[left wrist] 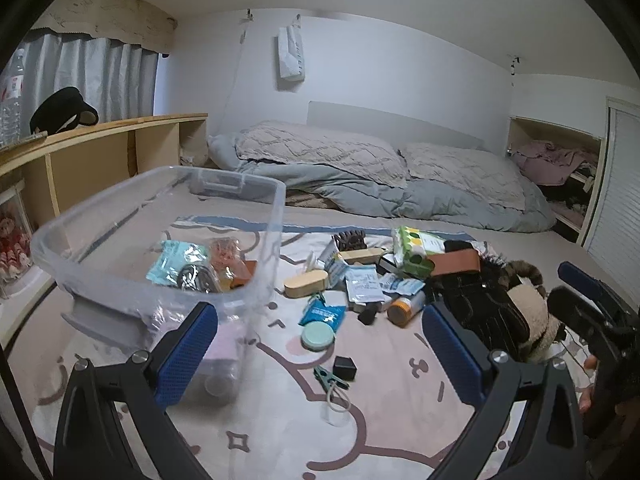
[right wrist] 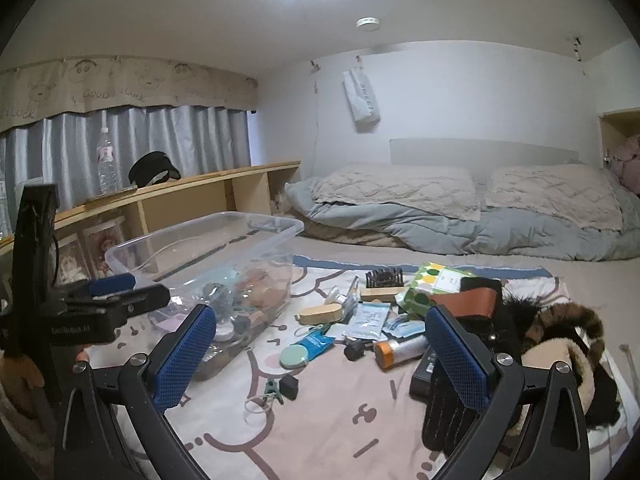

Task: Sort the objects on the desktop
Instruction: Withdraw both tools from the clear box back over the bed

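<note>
Lying scattered across the pink cartoon-print blanket (left wrist: 380,420): a heap of small desktop things, well apart from both grippers. Sitting nearest the front, a black cube (left wrist: 345,367) touching a green clip (left wrist: 329,377) with a pale cord loop trailing from it; lying just behind, a round mint-green compact (left wrist: 317,336) against a blue packet (left wrist: 323,314). Resting further back, an orange-capped bottle (left wrist: 404,307) on its side, white sachets (left wrist: 363,285), a wooden oval case (left wrist: 306,283), a green tissue pack (left wrist: 414,250), a brown leather case (left wrist: 456,262) and a dark hair claw (left wrist: 349,239). Sprawling at the right, a black glove (left wrist: 486,307) beside fur-trimmed earmuffs (left wrist: 532,312). Standing at the left of the heap, a clear plastic bin (left wrist: 256,248), already holding a teal packet (left wrist: 176,262) and other small items too blurred to name. Hovering low over the blanket, the left gripper (left wrist: 320,360), blue pads spread wide, gripping nothing. Hanging alongside, the right gripper (right wrist: 320,360), spread just as wide, nothing between its pads either, its right finger (right wrist: 460,360) overlapping the glove in view. Showing beyond: pillows (right wrist: 392,190) and a grey duvet (right wrist: 460,232) at the wall, a wooden shelf (right wrist: 200,184) with a water bottle (right wrist: 106,164) on top
</note>
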